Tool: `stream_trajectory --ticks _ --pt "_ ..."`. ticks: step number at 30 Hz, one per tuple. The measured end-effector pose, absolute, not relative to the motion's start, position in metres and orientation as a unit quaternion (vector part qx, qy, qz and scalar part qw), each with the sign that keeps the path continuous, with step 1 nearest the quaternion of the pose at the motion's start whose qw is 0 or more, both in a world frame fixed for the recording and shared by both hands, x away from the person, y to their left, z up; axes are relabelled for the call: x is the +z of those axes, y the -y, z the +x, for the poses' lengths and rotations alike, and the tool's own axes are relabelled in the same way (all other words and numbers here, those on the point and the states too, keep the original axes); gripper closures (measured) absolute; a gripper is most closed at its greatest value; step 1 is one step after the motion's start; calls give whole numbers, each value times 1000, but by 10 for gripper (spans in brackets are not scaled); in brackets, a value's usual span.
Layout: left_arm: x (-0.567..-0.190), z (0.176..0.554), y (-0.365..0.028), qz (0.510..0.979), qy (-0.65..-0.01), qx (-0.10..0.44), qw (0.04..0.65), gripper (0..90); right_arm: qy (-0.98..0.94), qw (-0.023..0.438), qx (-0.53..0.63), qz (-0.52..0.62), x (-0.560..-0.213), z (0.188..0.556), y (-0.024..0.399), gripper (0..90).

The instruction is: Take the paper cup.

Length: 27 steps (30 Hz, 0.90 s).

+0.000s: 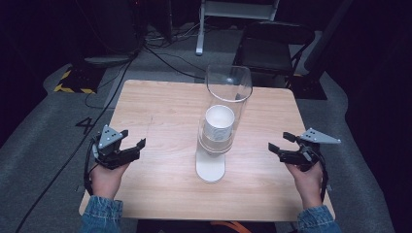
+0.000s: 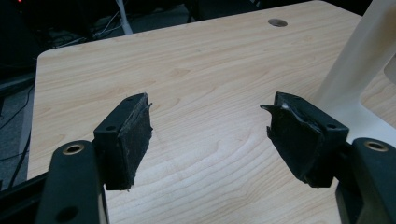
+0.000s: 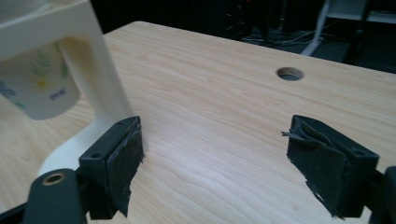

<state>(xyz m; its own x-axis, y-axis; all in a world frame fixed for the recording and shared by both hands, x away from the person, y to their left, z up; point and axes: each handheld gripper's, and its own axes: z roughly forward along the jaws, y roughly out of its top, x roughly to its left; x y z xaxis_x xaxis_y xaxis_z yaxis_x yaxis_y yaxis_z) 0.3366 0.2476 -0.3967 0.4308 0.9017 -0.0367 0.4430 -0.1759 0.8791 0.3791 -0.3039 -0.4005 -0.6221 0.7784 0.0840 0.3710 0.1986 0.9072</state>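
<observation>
A cup dispenser stands at the middle of the wooden table (image 1: 160, 107): a clear tube (image 1: 229, 85) on a white stand (image 1: 210, 167), with a white paper cup (image 1: 218, 124) hanging out of its lower end. My left gripper (image 1: 134, 137) rests near the table's left edge, open, nothing between its jaws (image 2: 208, 121). My right gripper (image 1: 279, 141) sits near the right edge, also open and empty (image 3: 212, 135). In the right gripper view the cup (image 3: 39, 88) with a flower print and the stand's post (image 3: 98, 70) are close on the left. The left gripper view has the stand (image 2: 355, 70) at its right.
A round cable hole (image 3: 289, 73) is cut in the tabletop near its far edge. Behind the table stand a dark folding chair (image 1: 272, 43) and a white frame leg (image 1: 199, 29). Cables run over the grey floor (image 1: 160, 58).
</observation>
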Motion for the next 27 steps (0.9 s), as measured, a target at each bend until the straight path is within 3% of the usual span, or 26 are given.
stream_trajectory --ticks 8,15,27 --pt "-399 334 -252 718 -472 260 441 296 -787 139 518 304 -413 377 241 186" --pt "-402 332 -254 717 -478 260 436 295 -804 114 529 247 -421 378 191 184" --pt "-404 333 -256 716 -482 258 434 296 -796 89 551 235 -432 388 153 170"
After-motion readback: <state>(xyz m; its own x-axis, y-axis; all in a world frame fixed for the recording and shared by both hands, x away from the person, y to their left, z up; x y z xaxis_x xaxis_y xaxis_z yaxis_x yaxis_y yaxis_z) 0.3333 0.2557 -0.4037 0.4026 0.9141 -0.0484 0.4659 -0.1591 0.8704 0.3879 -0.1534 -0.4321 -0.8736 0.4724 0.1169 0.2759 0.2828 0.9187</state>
